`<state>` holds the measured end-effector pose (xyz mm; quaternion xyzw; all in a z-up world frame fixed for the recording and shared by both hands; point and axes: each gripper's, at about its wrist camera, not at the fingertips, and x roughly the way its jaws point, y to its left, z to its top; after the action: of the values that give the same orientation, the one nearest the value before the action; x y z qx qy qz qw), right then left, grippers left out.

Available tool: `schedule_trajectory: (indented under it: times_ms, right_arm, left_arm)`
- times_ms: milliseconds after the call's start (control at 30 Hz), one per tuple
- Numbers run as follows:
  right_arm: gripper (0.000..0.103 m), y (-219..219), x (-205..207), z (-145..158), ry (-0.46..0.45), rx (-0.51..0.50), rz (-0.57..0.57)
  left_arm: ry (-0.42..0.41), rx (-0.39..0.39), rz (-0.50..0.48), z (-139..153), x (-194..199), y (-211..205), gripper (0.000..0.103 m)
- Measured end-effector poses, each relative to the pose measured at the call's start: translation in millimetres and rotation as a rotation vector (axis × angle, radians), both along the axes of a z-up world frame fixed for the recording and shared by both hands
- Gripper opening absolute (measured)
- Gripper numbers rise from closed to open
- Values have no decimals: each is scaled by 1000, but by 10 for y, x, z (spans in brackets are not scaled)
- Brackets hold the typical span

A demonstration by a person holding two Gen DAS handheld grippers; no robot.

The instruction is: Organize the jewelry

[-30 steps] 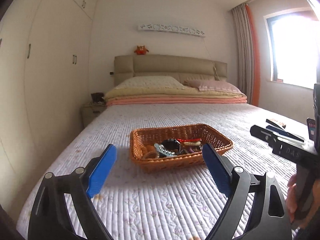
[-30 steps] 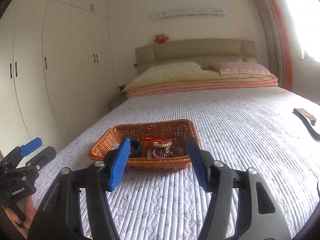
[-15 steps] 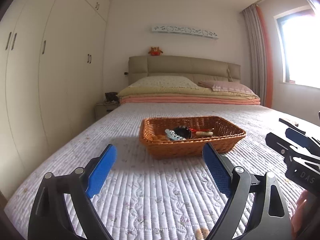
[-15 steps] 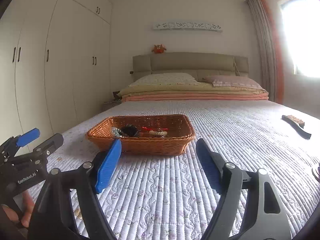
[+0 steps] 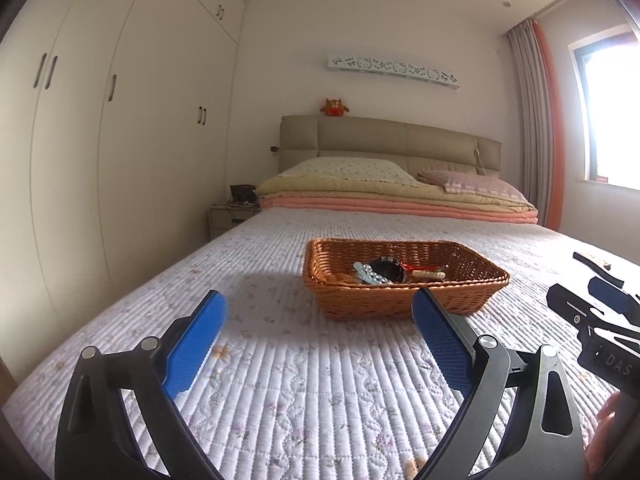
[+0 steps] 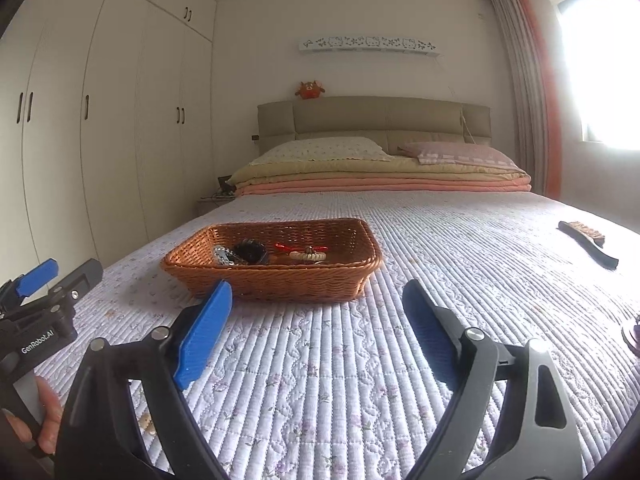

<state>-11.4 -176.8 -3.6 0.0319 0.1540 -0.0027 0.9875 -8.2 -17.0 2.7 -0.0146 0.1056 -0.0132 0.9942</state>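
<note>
A brown wicker basket (image 5: 472, 264) sits on the quilted bed, also in the right wrist view (image 6: 362, 236). It holds jewelry: a silver beaded piece (image 5: 370, 274), a dark round piece (image 6: 250, 251), a red cord (image 6: 300, 247) and a beige beaded bracelet (image 6: 308, 257). My left gripper (image 5: 318, 334) is open and empty, low over the quilt, short of the basket. My right gripper (image 6: 316, 320) is open and empty, also short of the basket. Each gripper shows in the other's view: the right one (image 5: 600, 308) and the left one (image 6: 40, 284).
A black brush (image 6: 588, 242) lies on the bed at the right. A small round metal object (image 6: 632, 334) is at the right edge. Folded blankets and pillows (image 5: 396, 196) are at the headboard. Wardrobes (image 5: 120, 140) line the left wall, with a nightstand (image 5: 230, 218) beside the bed.
Both grippers have dropped lower and tilted up, so the basket is seen from a flatter angle. Both stay open and empty.
</note>
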Motion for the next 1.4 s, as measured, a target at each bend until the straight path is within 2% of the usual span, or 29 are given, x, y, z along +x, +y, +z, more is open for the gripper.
schedule_trajectory:
  times_ms: [933, 1067, 1400]
  right_arm:
    - [84, 18, 77, -61, 48, -5, -5]
    - [89, 7, 81, -57, 49, 1, -6]
    - [89, 2, 75, -51, 52, 3, -2]
  left_arm:
    - [13, -11, -1, 3, 18, 29, 95]
    - [15, -12, -1, -2, 23, 35, 96]
    - [28, -14, -6, 0, 39, 39, 96]
